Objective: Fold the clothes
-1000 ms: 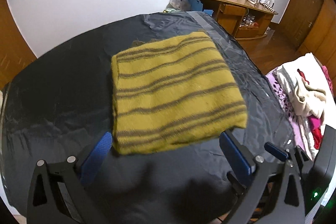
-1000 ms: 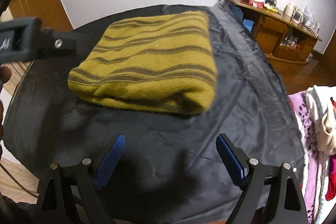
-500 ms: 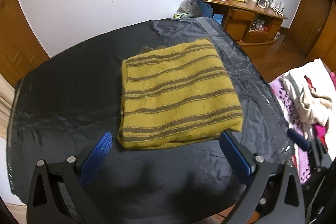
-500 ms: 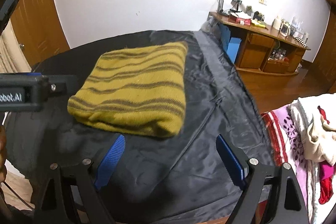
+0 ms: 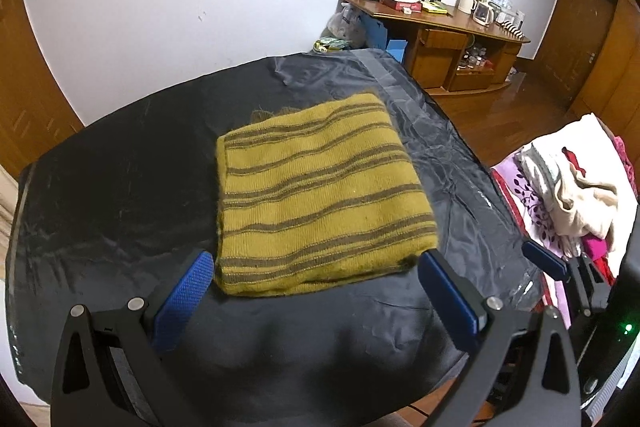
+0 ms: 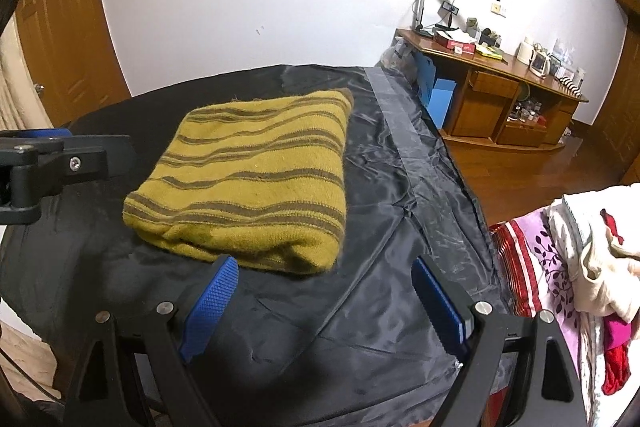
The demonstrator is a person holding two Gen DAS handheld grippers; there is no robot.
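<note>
A mustard-yellow knit sweater with brown stripes (image 5: 320,195) lies folded into a thick rectangle on the black-covered table (image 5: 120,187). My left gripper (image 5: 316,263) hangs open just above its near edge, nothing between the blue pads. In the right wrist view the same folded sweater (image 6: 248,171) sits left of centre. My right gripper (image 6: 324,267) is open over the black cloth beside the sweater's near right corner and holds nothing. The left gripper's black body (image 6: 52,159) shows at the left edge of that view.
A pile of loose clothes (image 5: 568,187) lies on a patterned sheet to the right of the table, the same clothes pile (image 6: 592,247) showing in the right view. A wooden desk (image 5: 436,27) with clutter stands against the far white wall. Wooden doors flank the room.
Both grippers have lifted and drawn back from the sweater, so it looks smaller and farther off. The sweater stays folded and still. Both grippers remain open.
</note>
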